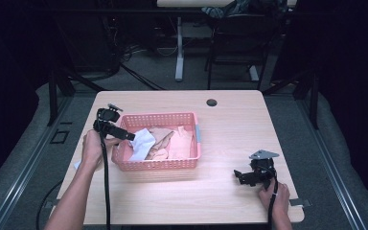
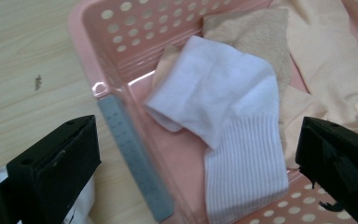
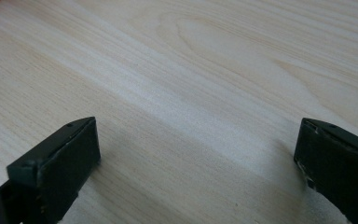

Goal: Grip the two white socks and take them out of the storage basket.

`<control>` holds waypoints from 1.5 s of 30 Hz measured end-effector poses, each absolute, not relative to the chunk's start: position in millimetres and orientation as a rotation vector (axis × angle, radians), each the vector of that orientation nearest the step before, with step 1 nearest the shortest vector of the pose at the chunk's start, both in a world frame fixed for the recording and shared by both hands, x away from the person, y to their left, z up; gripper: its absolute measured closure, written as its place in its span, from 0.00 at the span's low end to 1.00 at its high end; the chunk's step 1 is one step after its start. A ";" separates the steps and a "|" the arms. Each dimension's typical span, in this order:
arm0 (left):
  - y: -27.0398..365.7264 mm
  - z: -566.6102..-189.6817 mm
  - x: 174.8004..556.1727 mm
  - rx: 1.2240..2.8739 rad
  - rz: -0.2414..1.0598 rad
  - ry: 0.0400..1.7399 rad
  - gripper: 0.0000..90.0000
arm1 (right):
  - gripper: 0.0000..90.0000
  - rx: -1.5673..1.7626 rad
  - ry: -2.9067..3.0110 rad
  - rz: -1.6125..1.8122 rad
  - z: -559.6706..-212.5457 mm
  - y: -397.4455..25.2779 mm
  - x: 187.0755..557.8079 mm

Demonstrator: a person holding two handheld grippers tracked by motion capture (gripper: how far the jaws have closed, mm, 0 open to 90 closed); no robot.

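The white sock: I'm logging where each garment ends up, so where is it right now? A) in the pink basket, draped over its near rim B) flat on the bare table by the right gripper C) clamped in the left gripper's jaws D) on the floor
A: the white sock lies in the pink basket, its ribbed cuff hanging over the rim, while the left gripper stands open around it without touching.

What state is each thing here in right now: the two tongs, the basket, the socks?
Left tongs: open, over the basket's edge.
Right tongs: open, above bare table.
Pink basket: upright, holding socks.
White sock: folded over, lying on top.
Peach socks: lying loose inside.
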State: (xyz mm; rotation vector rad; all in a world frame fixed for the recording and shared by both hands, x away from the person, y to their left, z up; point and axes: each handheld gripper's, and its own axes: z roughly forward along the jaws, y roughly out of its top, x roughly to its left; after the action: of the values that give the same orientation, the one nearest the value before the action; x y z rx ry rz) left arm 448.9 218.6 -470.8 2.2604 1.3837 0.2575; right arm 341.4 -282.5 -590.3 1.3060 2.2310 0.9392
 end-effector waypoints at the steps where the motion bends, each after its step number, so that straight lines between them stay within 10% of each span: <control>1: 216.2 -473.2 450.1 2.261 0.251 1.383 0.00 | 0.00 1.308 2.231 0.938 -590.2 -282.5 341.3; 25: 154.5 -525.3 470.7 2.415 0.137 1.354 0.11 | 0.00 1.307 2.233 0.939 -590.2 -282.6 341.4; 45: 163.1 -530.9 476.4 2.474 0.238 1.471 0.73 | 0.00 1.307 2.233 0.939 -590.2 -282.6 341.4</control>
State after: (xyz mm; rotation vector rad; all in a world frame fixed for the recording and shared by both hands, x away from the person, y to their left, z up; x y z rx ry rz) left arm 476.4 163.1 -530.9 2.4743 1.4709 0.2377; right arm 341.4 -282.6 -590.2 1.3068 2.2327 0.9385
